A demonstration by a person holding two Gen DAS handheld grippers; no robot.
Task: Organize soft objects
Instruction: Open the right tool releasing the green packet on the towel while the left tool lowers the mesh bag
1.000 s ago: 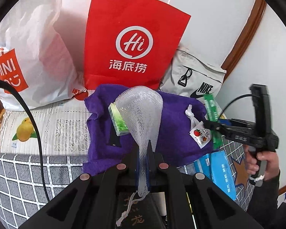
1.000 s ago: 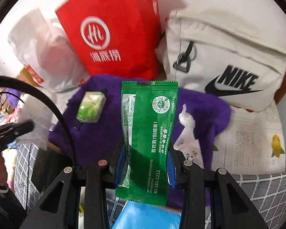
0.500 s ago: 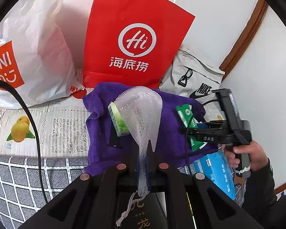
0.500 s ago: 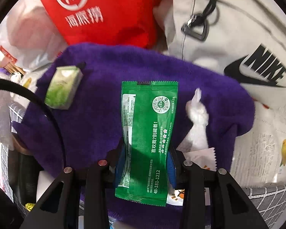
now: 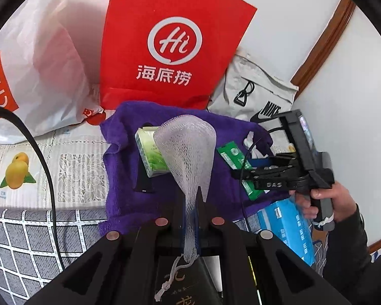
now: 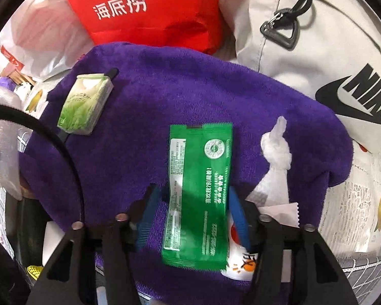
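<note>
Left gripper (image 5: 190, 198) clamped on white mesh pouch (image 5: 188, 147). Right gripper (image 6: 194, 198) jaws opening, green sachet (image 6: 199, 193) loose between, over purple towel (image 6: 144, 106).

A home, by the look of it, a lived-in room corner. White walls meet at a curved wooden trim (image 5: 325, 40). Shopping bags lean against the wall: a red paper bag (image 5: 175, 48), a white plastic bag (image 5: 40, 58), and a grey Nike bag (image 6: 317, 50) slumped beside them. Underneath, a grey checked cover (image 5: 25, 231) and a lace-patterned cloth printed with yellow fruit (image 5: 17, 170), the sort of soft furnishings a household uses. A purple towel (image 6: 190, 89) is spread on top, with a tissue pack (image 6: 85, 106) lying on it, and a blue box (image 5: 287, 226) sits at the edge.
</note>
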